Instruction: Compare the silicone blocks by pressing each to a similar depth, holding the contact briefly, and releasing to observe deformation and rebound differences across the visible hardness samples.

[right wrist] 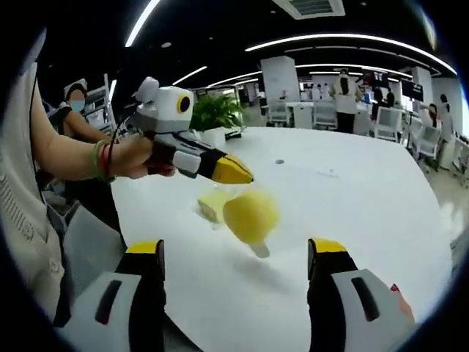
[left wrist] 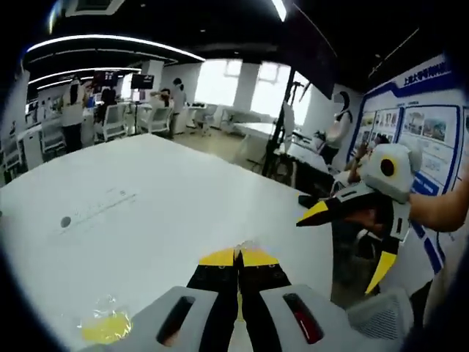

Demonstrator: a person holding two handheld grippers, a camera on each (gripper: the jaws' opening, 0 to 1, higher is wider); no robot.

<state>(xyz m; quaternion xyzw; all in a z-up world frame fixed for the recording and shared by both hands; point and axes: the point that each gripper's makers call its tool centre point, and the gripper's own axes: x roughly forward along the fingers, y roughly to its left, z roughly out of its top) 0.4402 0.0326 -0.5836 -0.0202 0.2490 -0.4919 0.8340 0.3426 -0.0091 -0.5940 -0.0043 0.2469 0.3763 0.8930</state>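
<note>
- Yellow silicone block looks round and blurred in right gripper view, just above/on the white counter, a soft shadow under it; can't tell if it touches the top.
- 2nd, paler block sits just behind it on its left side, touching or nearly so.
- Left gripper comes in from the left of that view, held by a hand w/ bands at the wrist; yellow tips pressed together, pointing down at the blocks, just above the pale one, not clearly touching.
- Right gripper: fingers spread wide apart, nothing between them, blocks ahead of the gap.
- Left gripper view: own gripper has its fingers clenched tip to tip, gripping nothing, over bare counter.
- Yellow block in clear wrap lies on the counter at lower left of that view, near the edge.
- Right gripper shows at the right of the same view, off the counter edge, fingers splayed.
- Small dark dot on the counter, well apart from the rest.
- Potted plant stands at the far counter edge; office w/ chairs, desks and people behind; wall posters at the right of left gripper view.
</note>
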